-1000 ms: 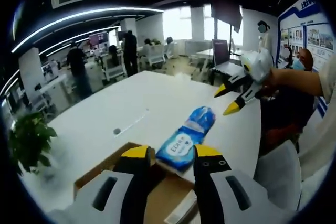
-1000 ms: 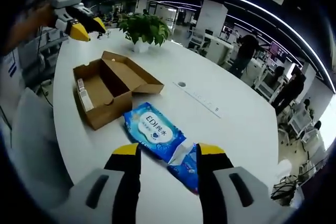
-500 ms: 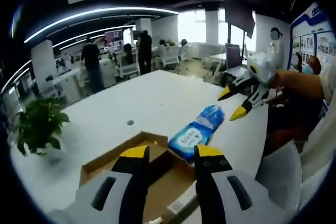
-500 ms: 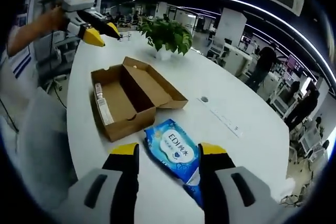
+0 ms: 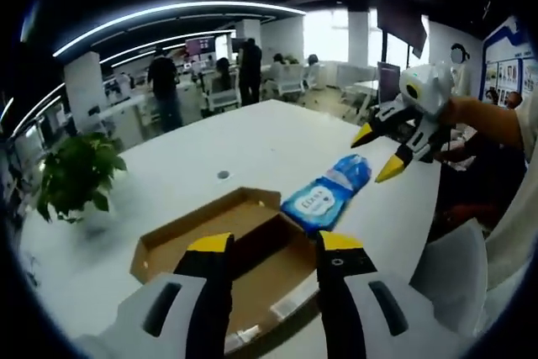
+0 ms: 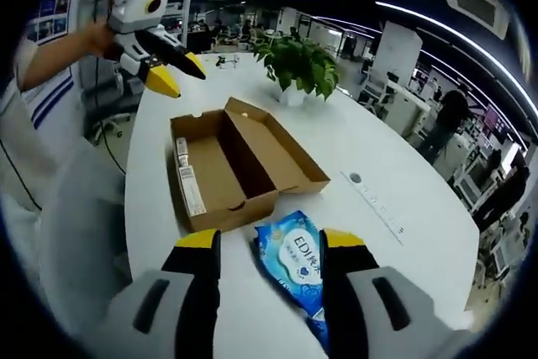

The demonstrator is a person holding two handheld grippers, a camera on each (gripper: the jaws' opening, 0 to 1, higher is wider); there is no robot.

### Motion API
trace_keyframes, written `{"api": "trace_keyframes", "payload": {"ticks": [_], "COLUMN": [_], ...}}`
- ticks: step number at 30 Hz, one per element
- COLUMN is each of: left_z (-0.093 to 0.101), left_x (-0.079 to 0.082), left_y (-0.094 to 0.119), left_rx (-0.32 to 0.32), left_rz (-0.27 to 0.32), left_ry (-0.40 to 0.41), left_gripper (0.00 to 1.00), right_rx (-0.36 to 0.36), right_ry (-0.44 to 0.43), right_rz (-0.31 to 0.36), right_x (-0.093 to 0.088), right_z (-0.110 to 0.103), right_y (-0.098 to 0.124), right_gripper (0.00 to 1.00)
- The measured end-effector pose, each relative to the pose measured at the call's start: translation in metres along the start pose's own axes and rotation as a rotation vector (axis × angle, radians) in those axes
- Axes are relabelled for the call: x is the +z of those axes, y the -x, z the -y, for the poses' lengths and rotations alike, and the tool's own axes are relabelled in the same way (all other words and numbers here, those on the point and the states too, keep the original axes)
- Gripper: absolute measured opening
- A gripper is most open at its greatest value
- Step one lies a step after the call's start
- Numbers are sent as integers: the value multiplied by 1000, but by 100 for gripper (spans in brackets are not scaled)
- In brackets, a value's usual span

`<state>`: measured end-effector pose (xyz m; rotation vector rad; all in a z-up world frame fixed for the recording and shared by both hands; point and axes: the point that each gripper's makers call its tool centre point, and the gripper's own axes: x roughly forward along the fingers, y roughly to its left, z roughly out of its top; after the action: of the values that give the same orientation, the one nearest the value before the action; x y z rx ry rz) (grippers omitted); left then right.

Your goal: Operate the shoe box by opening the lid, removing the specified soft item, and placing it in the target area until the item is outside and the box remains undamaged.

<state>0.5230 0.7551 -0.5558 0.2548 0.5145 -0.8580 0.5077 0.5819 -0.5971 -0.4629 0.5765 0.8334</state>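
Cardboard shoe box (image 6: pixel 231 170) sits open on the white bench (image 6: pixel 395 182), and the blue wipes pack (image 6: pixel 296 260) lies just beside it. Since a second ago I've pulled both grippers back: left gripper (image 5: pixel 271 244) and right gripper (image 6: pixel 267 240) spread, holding nothing. Box looks undamaged, I think, so basically done.

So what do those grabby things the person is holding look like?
Each hand-held gripper, left and right, has a pale grey body with dark slots and two black jaws capped in yellow. The person's sleeve is white with blue stripes.
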Motion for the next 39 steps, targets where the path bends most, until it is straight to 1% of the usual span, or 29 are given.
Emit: {"api": "trace_keyframes", "payload": {"ticks": [3, 5, 9, 12, 14, 19, 26, 31, 35, 39], "left_z": [0, -2, -7, -11, -14, -18, -22, -25, -23, -19], "left_x": [-5, -7, -10, -9, -9, -10, -9, -8, 0, 4], "left_y": [6, 10, 15, 18, 20, 20, 21, 19, 21, 22], "left_rx": [8, 16, 34, 48, 56, 62, 65, 56, 51, 47], "left_rz": [8, 10, 20, 35, 43, 48, 61, 43, 53, 58], "left_ry": [15, 27, 29, 34, 41, 43, 51, 43, 37, 33], "left_gripper": [40, 40, 40, 40, 40, 40, 41, 41, 42, 43], "right_rx": [66, 124, 148, 174, 195, 211, 228, 241, 253, 274], "right_ry": [50, 92, 126, 140, 172, 213, 247, 244, 240, 234], "right_rz": [10, 8, 5, 1, -8, -27, -50, -54, -61, -56], "right_x": [7, 9, 11, 12, 11, 10, 6, 6, 4, 5], "right_z": [-13, -26, -34, -42, -48, -52, -56, -56, -58, -64], "right_y": [-13, -23, -41, -50, -55, -62, -73, -80, -91, -103], "right_gripper": [45, 43, 44, 45, 45, 46, 46, 46, 46, 45]}}
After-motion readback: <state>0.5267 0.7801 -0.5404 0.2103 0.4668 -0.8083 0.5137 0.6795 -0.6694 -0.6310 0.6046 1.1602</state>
